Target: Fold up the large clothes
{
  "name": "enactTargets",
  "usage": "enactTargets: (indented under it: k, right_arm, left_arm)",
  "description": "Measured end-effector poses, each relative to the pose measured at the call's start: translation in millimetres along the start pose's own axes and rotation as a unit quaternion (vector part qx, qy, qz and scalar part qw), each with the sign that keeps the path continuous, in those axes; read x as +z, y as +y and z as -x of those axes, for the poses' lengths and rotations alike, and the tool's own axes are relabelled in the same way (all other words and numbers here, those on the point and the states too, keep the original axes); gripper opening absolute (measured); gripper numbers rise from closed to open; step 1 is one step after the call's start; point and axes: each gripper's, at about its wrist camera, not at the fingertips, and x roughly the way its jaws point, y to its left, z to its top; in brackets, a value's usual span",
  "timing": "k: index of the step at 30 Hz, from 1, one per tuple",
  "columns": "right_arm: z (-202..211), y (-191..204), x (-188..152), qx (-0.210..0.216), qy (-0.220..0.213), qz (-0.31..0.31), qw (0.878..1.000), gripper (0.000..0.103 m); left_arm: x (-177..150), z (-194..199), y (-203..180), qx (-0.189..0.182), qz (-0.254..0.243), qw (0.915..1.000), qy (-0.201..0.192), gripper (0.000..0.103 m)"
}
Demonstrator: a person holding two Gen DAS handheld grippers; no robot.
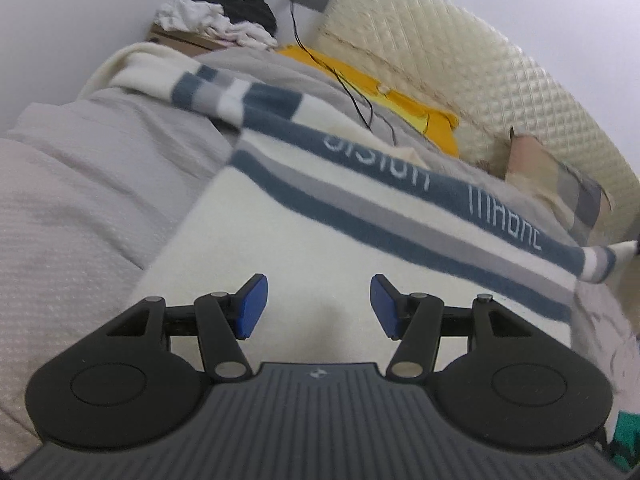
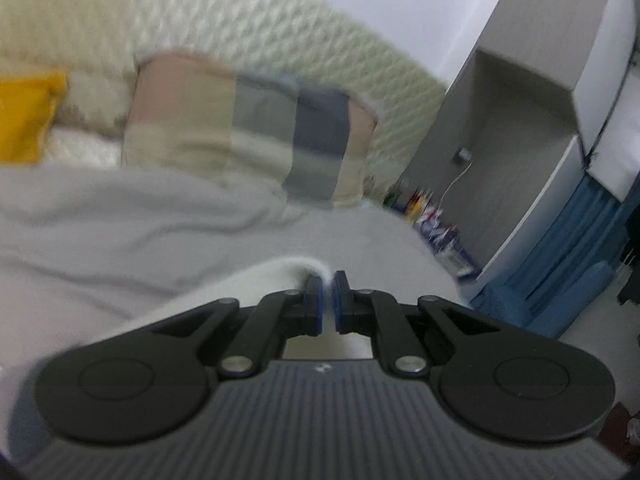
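Two claws are at work over a bed. In the left wrist view, the left claw [image 1: 316,306] sits low in the frame with its blue pads [image 1: 252,308] standing well apart and nothing between them; it hangs just above the cream sweater [image 1: 304,240], which lies spread across the middle of the frame. Beyond the pads, dark blue and grey stripes cross the sweater on a slant from centre left to the right edge, with pale lettering on the widest blue band. One striped sleeve [image 1: 224,88] reaches toward the upper left. The grey bedcover [image 1: 80,168] lies under it, bunched at the left. Farther up are a yellow cloth [image 1: 400,96] with a thin black cable [image 1: 340,76] trailing over it, a plaid pillow [image 1: 560,184] at the right, and the quilted cream headboard [image 1: 460,52]. At the top left, a heap of white and black clothes [image 1: 224,16] rests against the wall.

In the right wrist view, which is blurred, the right claw [image 2: 327,304] is low in the centre, pads pressed together on a fold of the cream sweater [image 2: 280,276]; the fabric rises out from between the tips. Behind it lie the grey bedcover [image 2: 120,216], then the plaid pillow [image 2: 248,132] and a yellow corner at the left edge, with the headboard [image 2: 260,32] above. A grey cabinet [image 2: 520,120] stands at the right.
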Motion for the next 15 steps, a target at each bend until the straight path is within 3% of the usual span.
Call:
enactTargets:
  k: [3,6,12,13,15]
  right_arm:
    - [-49,13,-44,0.019,0.045,-0.015,0.999,0.009]
    - [-77,20,-82,0.038,0.056,-0.031,0.997,0.010]
    - [-73,12,-112,0.097,0.034,-0.120,0.987,0.012]
    - [-67,8,-113,0.099,0.033,-0.130,0.986,0.017]
    - [-55,0,-116,0.109,0.039,-0.147,0.982,0.041]
  left_arm:
    - [-3,-10,-1,0.002,-0.008,0.9999,0.006,0.063]
    - [-6,-17,-1,0.007,-0.016,0.9998,0.009,0.063]
    - [-5,-29,-2,0.025,-0.025,0.9993,0.012,0.063]
    - [-5,-29,-2,0.028,-0.025,0.9992,0.013,0.063]
    - [-4,-28,-1,0.030,-0.023,0.9992,0.014,0.063]
